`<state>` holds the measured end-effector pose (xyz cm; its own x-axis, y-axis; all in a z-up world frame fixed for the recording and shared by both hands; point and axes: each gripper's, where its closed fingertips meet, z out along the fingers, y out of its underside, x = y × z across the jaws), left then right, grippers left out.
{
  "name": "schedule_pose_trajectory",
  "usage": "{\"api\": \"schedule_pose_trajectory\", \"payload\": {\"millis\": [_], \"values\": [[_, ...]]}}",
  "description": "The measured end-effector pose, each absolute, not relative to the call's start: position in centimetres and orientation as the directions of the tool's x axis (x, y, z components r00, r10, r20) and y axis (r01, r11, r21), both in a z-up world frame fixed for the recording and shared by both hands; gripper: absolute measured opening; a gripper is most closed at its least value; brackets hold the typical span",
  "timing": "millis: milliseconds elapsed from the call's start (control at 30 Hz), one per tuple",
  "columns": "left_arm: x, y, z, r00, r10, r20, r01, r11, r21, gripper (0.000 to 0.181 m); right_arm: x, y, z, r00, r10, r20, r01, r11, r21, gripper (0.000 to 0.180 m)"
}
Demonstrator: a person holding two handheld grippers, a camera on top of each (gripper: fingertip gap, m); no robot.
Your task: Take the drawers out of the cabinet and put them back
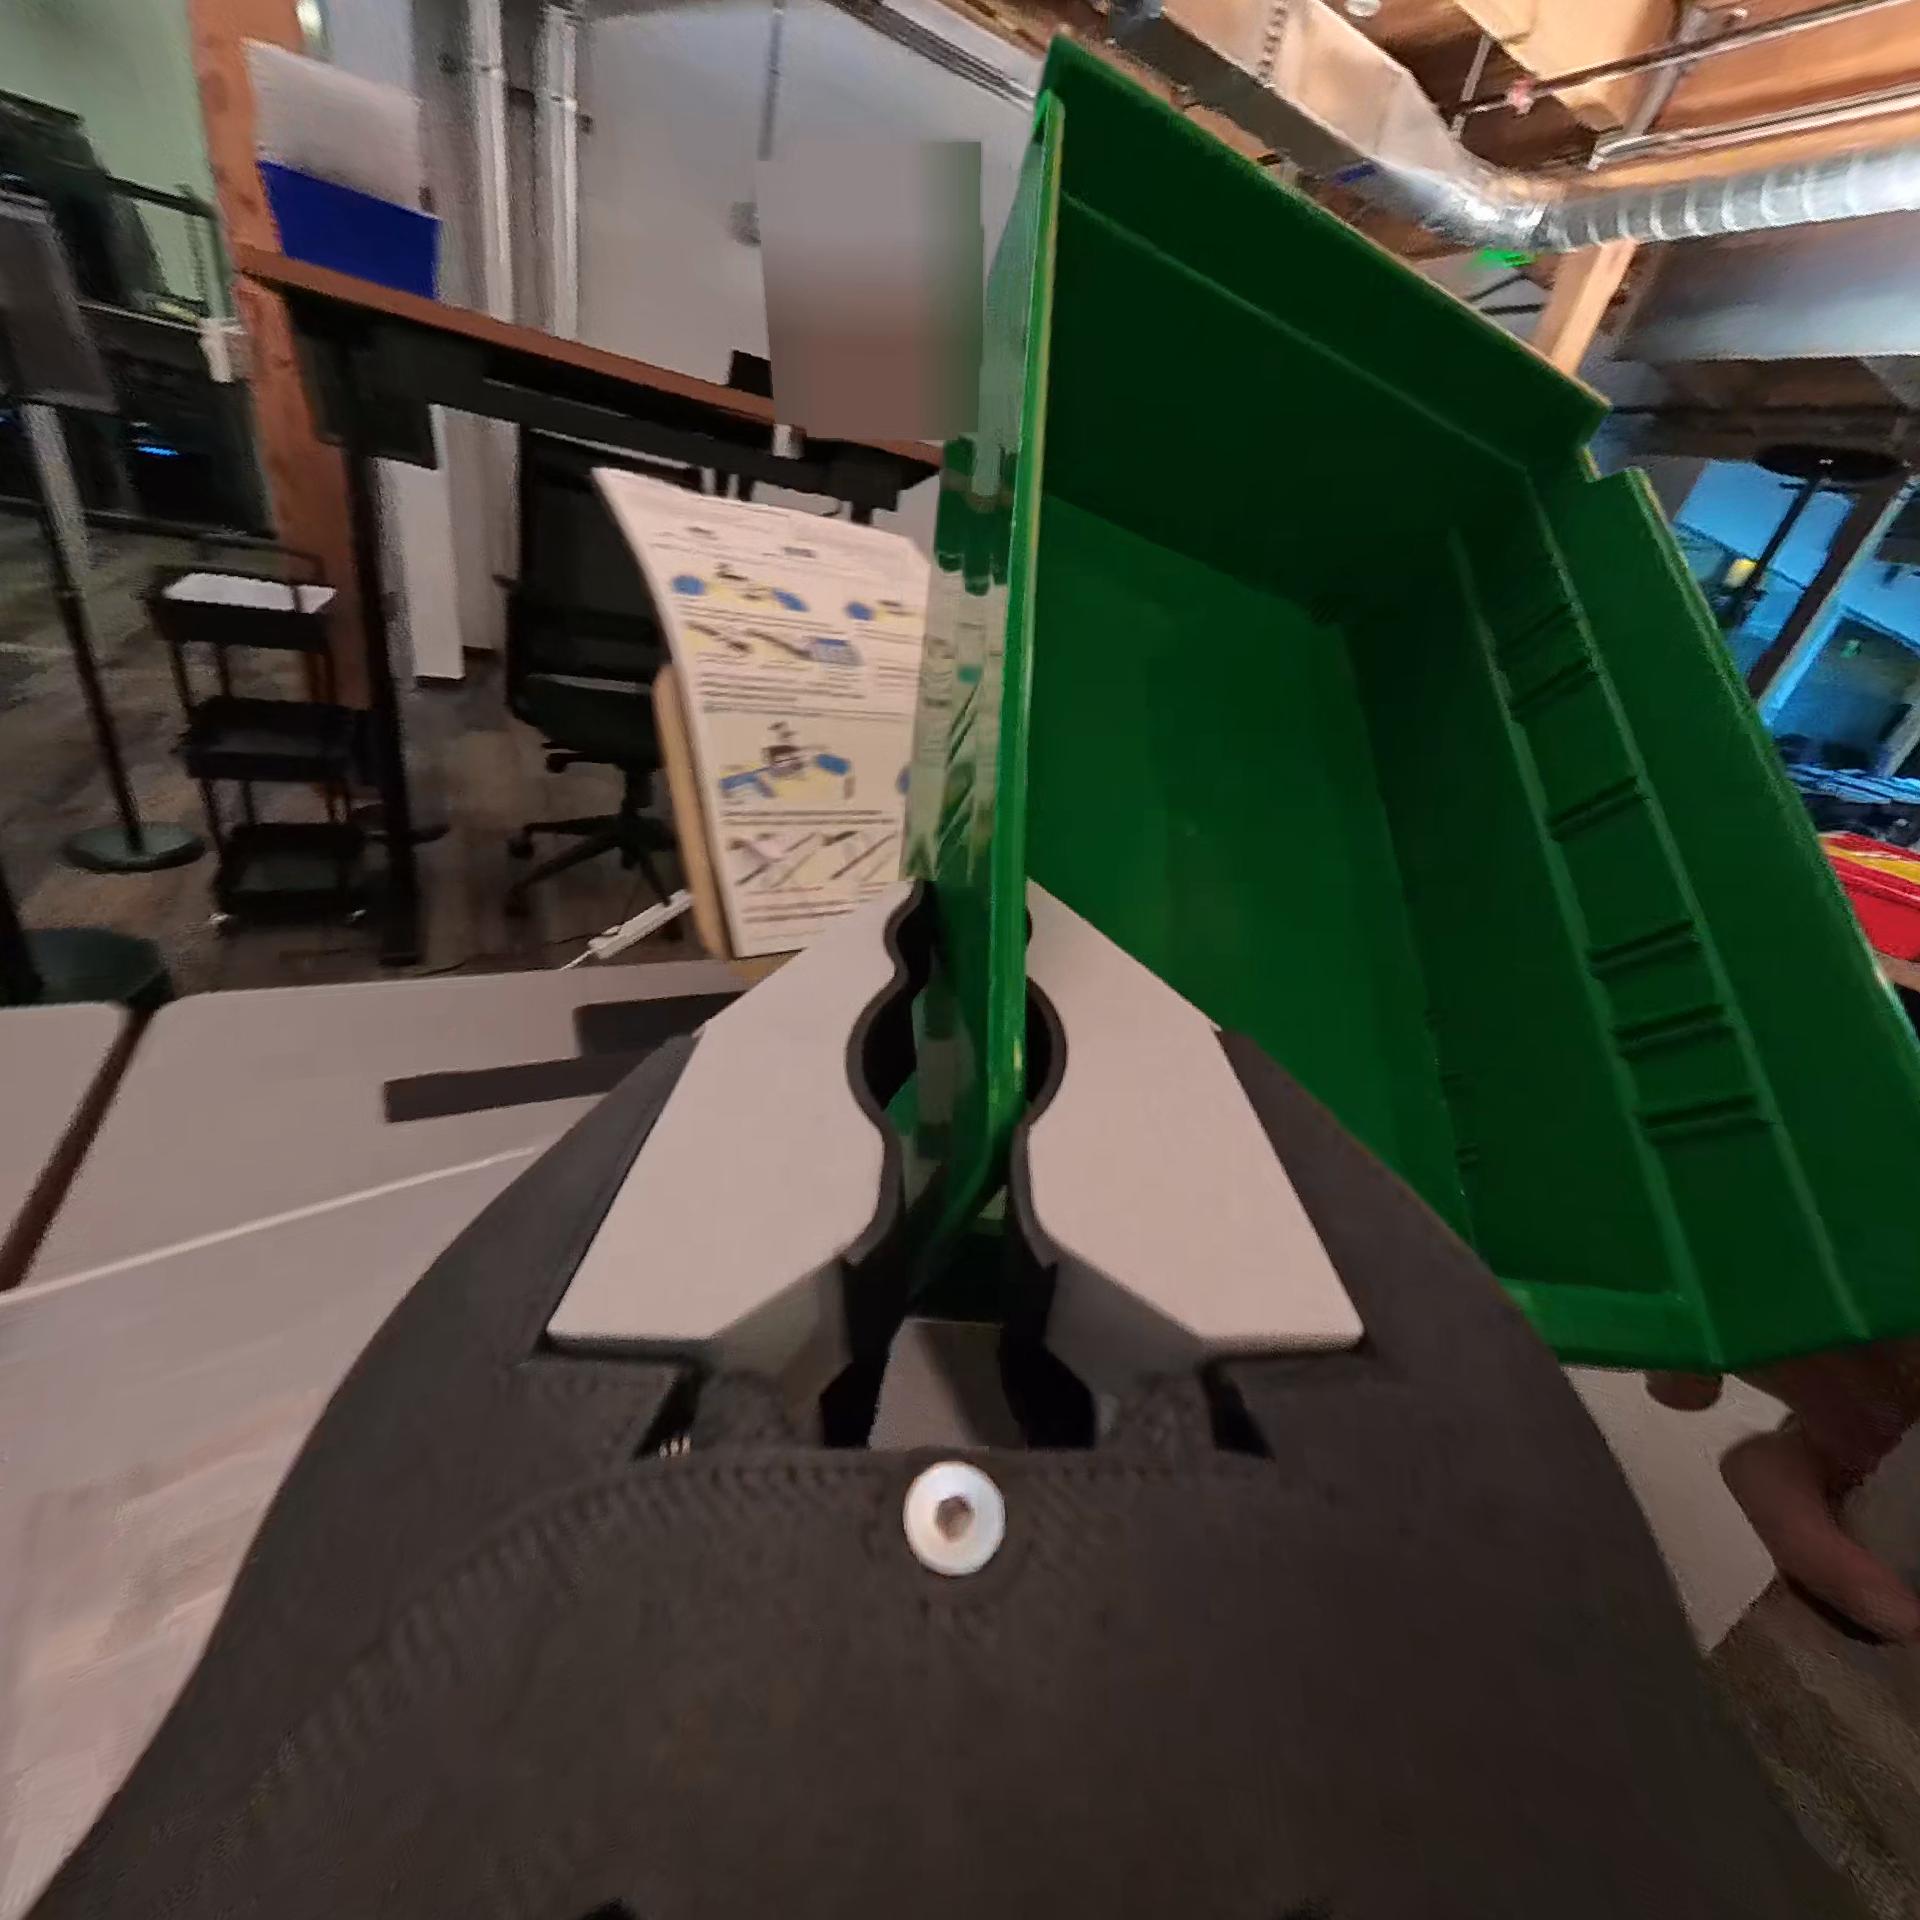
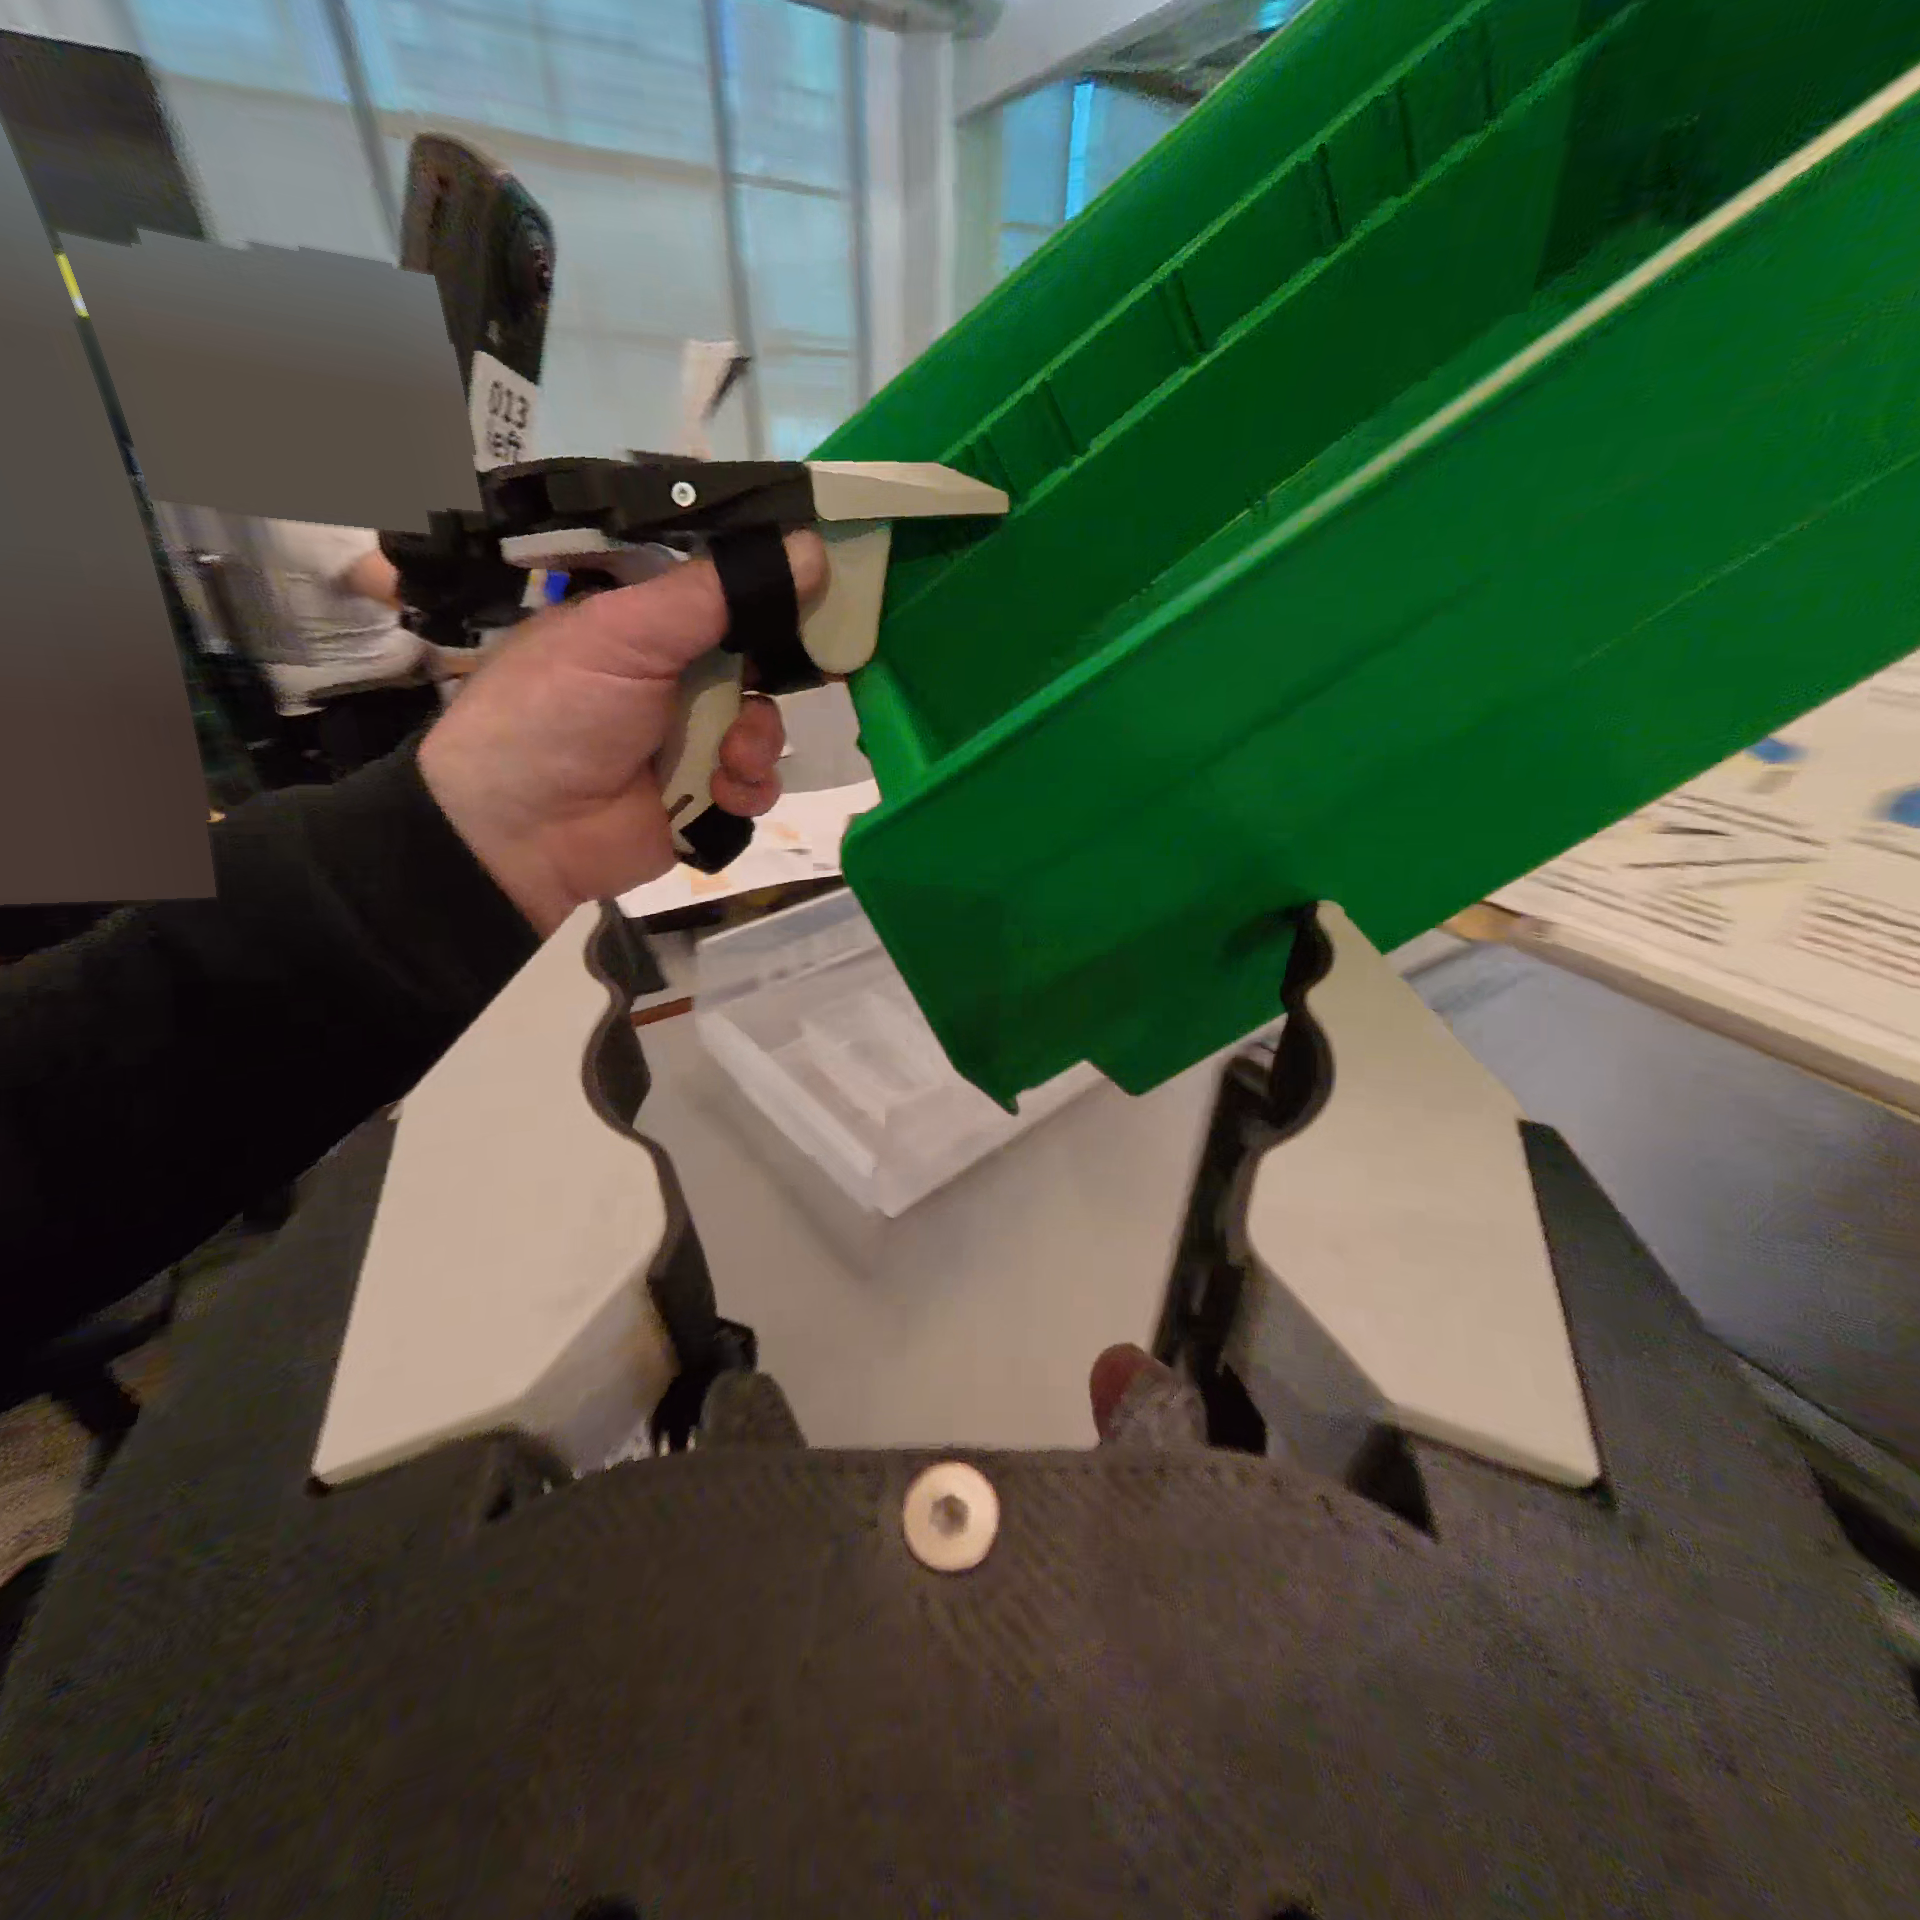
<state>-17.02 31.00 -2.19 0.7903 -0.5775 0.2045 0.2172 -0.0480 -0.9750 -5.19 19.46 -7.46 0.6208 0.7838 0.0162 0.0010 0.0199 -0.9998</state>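
Note:
A green plastic drawer (image 1: 1247,831) hangs tilted in the air above the table. My left gripper (image 1: 971,914) is shut on one of its thin upright walls. In the right wrist view the same drawer (image 2: 1351,571) slopes up to the right, and the left gripper (image 2: 914,561) clamps its wall near the lower end, held by a person's hand (image 2: 582,727). My right gripper (image 2: 961,925) is open wide just under the drawer's lower corner. Its right fingertip (image 2: 1314,935) touches the underside. No cabinet is in view.
A clear plastic drawer (image 2: 831,1070) lies on the grey table (image 1: 260,1143), below the green one. Black tape strips (image 1: 499,1081) mark the tabletop. Beyond it stand a printed instruction board (image 1: 800,707), an office chair (image 1: 592,665), a black cart (image 1: 260,748) and a red bin (image 1: 1886,894).

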Motion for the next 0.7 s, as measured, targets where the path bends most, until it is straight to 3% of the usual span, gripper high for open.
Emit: {"api": "schedule_pose_trajectory", "payload": {"millis": [267,700], "values": [[-1.3,29.8,0.4,0.636,-0.763,0.113,0.172,-0.003,-0.985,0.010,7.7,17.4,-6.5,0.825,0.561,0.072,0.016,0.105,-0.994,0.111],[19.9,22.0,-0.9,0.375,-0.922,-0.095,0.074,0.131,-0.989,0.013,25.7,10.9,-11.8,0.983,0.087,0.163,0.152,0.117,-0.981,0.091]]}}
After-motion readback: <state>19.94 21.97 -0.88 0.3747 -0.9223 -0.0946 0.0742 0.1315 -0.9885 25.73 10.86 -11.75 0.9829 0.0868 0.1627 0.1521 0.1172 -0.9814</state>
